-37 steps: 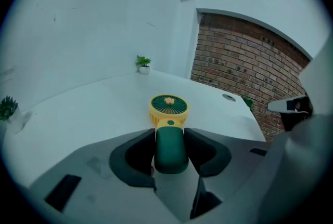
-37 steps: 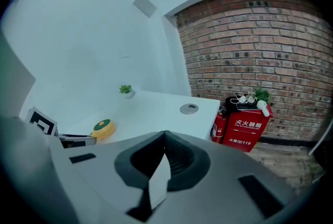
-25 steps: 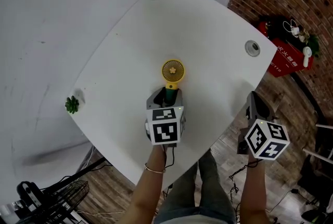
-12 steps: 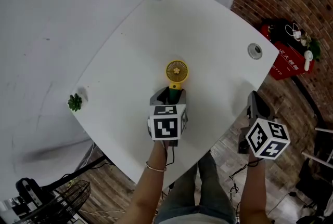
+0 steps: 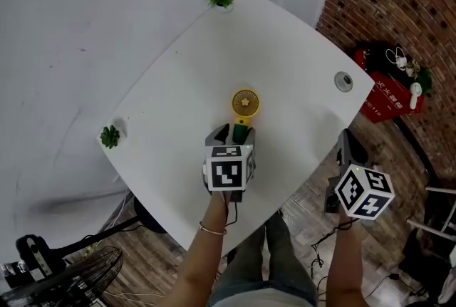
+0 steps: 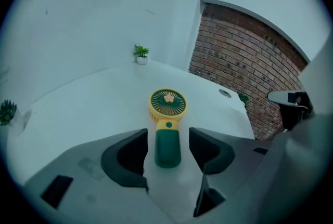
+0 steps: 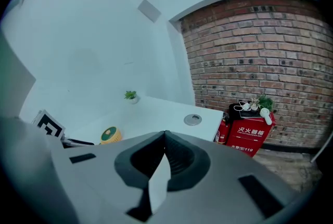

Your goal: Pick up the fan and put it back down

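head view, fan: the yellow-and-green fan (image 5: 244, 108) lies flat near the middle of the white bench (image 5: 285, 42), round head toward 12 o'clock, handle toward 6.
head view, left claw: the left claw (image 5: 232, 133) sits at the fan's 6 o'clock.
head view, right claw: the right claw (image 5: 348, 149) is off the bench edge, at the fan's 4 o'clock.
left gripper view: jaws spread apart, green handle between them with a gap each side; nothing gripped.
right gripper view: jaws pressed together, empty; fan at their 10 o'clock.

The left gripper (image 5: 231, 133) sat at the lower centre of the head view, its jaws apart, the left forearm (image 5: 201, 259) rising from the bottom edge. The right gripper (image 5: 345, 138) hung at lower right, jaws pressed together, empty.
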A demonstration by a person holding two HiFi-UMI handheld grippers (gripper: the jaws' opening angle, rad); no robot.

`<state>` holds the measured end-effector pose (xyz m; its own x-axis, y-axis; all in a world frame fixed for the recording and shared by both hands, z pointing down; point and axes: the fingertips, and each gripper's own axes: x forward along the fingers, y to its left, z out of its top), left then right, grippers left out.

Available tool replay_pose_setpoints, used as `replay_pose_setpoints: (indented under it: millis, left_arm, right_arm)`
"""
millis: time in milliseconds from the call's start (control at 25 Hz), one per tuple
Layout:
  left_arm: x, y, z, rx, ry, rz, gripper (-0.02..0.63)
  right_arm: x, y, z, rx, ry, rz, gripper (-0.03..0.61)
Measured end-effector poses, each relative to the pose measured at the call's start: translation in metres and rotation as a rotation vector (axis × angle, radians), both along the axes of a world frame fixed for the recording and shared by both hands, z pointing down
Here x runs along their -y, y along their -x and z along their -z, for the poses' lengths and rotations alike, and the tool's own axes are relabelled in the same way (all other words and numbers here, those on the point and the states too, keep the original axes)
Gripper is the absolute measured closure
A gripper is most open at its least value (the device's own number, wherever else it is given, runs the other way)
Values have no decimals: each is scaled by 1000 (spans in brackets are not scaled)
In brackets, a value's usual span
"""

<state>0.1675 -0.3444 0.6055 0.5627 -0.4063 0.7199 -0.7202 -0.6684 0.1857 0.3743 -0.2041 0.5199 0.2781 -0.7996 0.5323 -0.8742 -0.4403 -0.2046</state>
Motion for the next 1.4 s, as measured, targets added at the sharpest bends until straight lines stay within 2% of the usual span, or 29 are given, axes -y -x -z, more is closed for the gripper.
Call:
replay_pose_setpoints:
  millis: [280,560,840,1000,1200,1320,1400]
  left_arm:
    - [-7,19,46,-43,-38,40,379]
    - [-3,47,110,-106,-123,110,379]
    - [-9,95,195,-237,-230,233,379]
    - [-14,125,241,-296,-330,306,391]
    - [-17,165,302,-347,-498,420,518]
    - [-23,194,341,-400,-630,509,585]
    - [-28,212,366,-439,-708,552,600]
  right_arm:
    - [-5,11,39,-23,-42,30,578]
    - [1,15,87,-79,-92,93,578]
    - [15,31,135,-83,-167,178,578]
    - [25,52,170,-100,-239,238,578]
    - [35,70,222,-150,-342,300,578]
    - [36,77,250,-174,-401,323,578]
    - [34,79,269,-204,-440,333,578]
